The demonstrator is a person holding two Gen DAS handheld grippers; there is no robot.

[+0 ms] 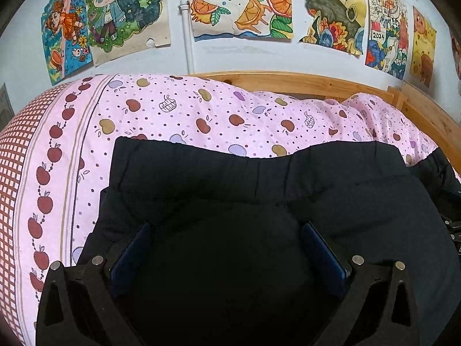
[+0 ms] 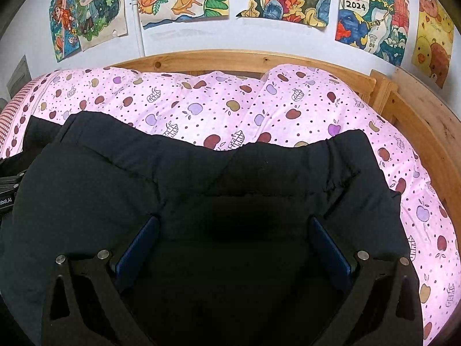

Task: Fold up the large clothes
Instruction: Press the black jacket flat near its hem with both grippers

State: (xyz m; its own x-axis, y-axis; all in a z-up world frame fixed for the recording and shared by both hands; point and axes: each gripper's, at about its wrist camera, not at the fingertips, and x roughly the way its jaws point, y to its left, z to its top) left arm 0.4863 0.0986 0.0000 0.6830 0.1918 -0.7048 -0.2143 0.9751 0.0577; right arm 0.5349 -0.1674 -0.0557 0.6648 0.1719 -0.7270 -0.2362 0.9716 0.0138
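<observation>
A black padded garment (image 1: 259, 190) with a gathered far hem lies spread on a pink apple-print quilt (image 1: 178, 115). My left gripper (image 1: 227, 227) hovers over its left part. It is open, the blue pads (image 1: 135, 248) are wide apart, and dark fabric fills the gap between them. In the right wrist view the same garment (image 2: 201, 178) stretches across the quilt (image 2: 259, 106). My right gripper (image 2: 234, 219) stands open over its right part, with cloth bulging between its fingers. The near part of the garment is hidden under both grippers.
A wooden bed frame (image 2: 230, 57) runs behind the quilt and down the right side (image 2: 426, 121). Coloured drawings (image 1: 239, 5) hang on the white wall. The other gripper's body shows at the left edge (image 2: 8, 190) of the right wrist view.
</observation>
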